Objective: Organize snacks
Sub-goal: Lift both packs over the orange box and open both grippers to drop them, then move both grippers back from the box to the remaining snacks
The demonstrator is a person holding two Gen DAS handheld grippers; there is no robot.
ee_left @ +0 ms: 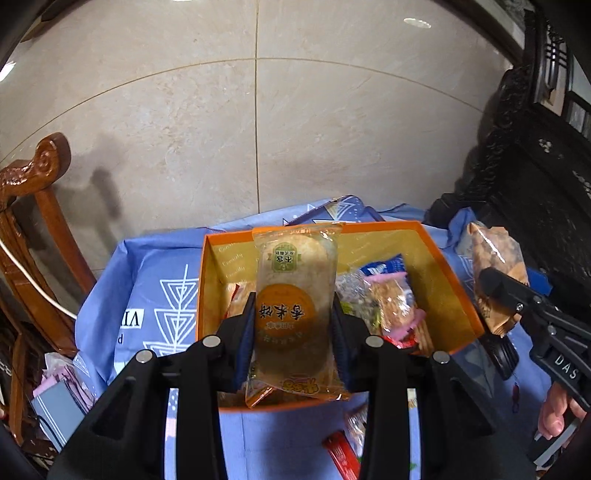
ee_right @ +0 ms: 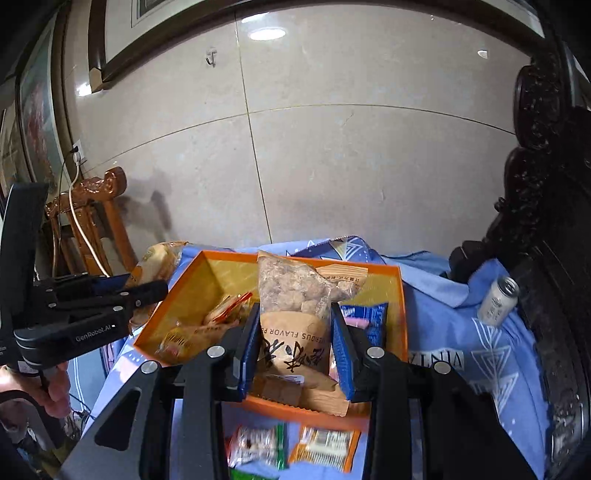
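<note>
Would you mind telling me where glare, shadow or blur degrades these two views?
Left wrist view: glare spots on the wall tiles, a shadow beside the wooden chair. Right wrist view: ceiling-light glare on the tiles, can slightly motion-blurred. Both bow straight lines.

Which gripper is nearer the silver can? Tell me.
Right. The can stands on the blue cloth just right of the right gripper; the left gripper holds its packet over the orange box, farther left.
</note>
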